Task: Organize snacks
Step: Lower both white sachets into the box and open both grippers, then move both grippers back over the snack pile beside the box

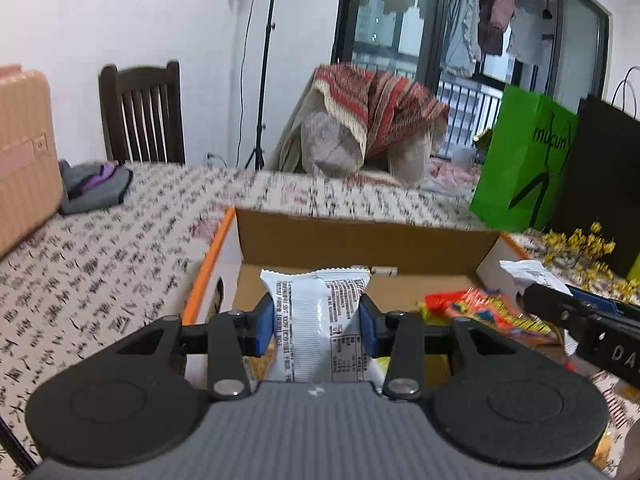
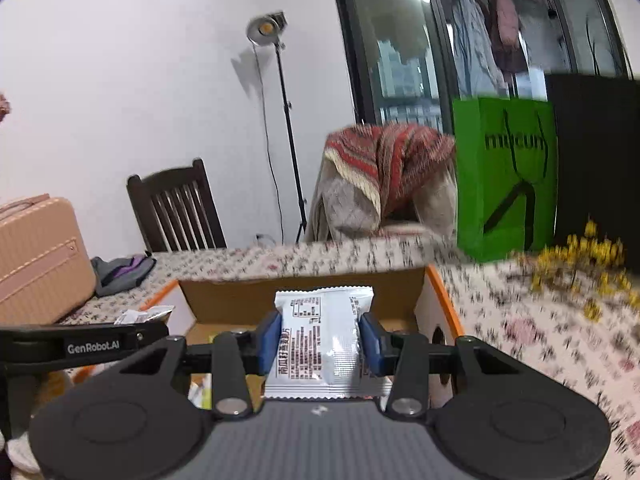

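My left gripper (image 1: 316, 322) is shut on a white snack packet (image 1: 318, 320) with black print, held upright over the open cardboard box (image 1: 360, 240) with orange edges. My right gripper (image 2: 320, 336) is shut on a second white snack packet (image 2: 322, 336), held over the same box (image 2: 300, 292). A red and yellow snack bag (image 1: 484, 312) lies in the box to the right of the left packet. The right gripper's black arm (image 1: 580, 320) shows at the right of the left wrist view. The left gripper's arm (image 2: 80, 346) shows at the left of the right wrist view.
The table (image 1: 100, 272) has a patterned cloth. A pink suitcase (image 1: 24, 160) and a grey pouch (image 1: 96, 184) lie at far left. A green paper bag (image 1: 524, 160), a black bag (image 1: 604, 184) and yellow flowers (image 1: 580, 248) stand at right. A chair (image 1: 142, 116) is behind.
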The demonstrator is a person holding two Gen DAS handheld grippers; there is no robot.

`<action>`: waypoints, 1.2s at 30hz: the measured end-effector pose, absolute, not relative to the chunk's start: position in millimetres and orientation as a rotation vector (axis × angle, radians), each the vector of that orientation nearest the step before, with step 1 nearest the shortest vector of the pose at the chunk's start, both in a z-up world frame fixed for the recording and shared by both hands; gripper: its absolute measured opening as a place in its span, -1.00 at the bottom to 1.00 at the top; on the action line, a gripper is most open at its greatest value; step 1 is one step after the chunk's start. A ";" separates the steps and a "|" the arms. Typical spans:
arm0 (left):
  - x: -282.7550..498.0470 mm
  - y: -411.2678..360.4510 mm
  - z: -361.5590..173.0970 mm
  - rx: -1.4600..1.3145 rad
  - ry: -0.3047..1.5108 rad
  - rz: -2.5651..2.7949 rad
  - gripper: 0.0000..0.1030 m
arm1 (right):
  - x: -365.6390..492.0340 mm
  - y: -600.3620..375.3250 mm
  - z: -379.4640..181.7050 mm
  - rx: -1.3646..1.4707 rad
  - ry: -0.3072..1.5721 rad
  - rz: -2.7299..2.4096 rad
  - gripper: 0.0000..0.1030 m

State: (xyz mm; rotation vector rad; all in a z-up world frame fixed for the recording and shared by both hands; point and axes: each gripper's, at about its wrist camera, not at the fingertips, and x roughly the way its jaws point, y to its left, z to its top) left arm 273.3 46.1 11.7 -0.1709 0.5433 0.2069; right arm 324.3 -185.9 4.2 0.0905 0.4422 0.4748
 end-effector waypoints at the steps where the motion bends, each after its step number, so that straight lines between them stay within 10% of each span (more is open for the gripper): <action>1: 273.3 48.6 8.3 -0.174 0.541 0.210 -0.14 | 326.4 -188.4 1.9 0.096 0.452 0.478 -0.12; 8: 261.1 58.6 10.5 -0.208 0.476 0.263 0.97 | 323.0 -198.6 1.5 0.145 0.437 0.491 0.92; 36: 197.9 52.4 50.7 -0.222 0.434 0.269 1.00 | 242.3 -228.4 33.2 0.081 0.364 0.500 1.00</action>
